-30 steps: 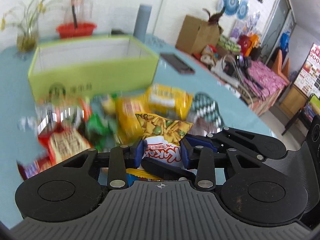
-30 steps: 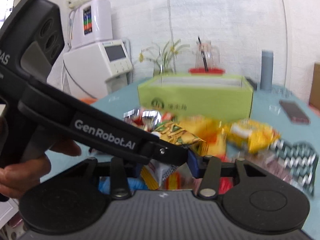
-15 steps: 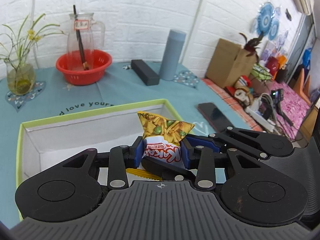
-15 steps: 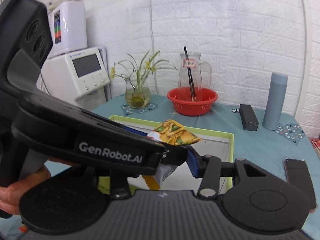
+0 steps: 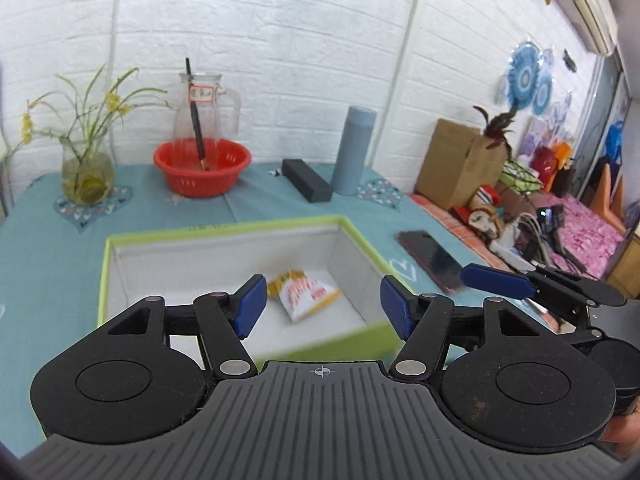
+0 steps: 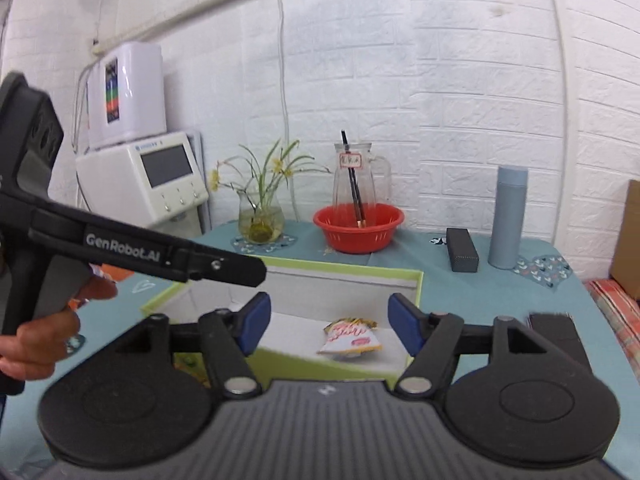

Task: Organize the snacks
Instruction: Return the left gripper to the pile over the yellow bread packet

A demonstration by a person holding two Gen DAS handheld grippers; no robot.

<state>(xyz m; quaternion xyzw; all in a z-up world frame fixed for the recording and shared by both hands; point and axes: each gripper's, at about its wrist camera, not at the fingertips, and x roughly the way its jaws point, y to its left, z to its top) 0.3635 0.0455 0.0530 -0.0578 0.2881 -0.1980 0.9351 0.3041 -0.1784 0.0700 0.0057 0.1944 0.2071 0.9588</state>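
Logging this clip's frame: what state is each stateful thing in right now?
left gripper: open, empty
right gripper: open, empty
snack packet: lying in the box, released
green box: lidless, holding one packet
glass pitcher: upright in the red basket
blue flask: upright, capped

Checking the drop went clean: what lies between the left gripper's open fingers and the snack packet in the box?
Nothing: in the left wrist view, the left gripper is open above the snack packet, with only the box's white floor around it.

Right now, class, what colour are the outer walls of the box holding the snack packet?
Lime green outside, white inside; the box shows best in the right wrist view.
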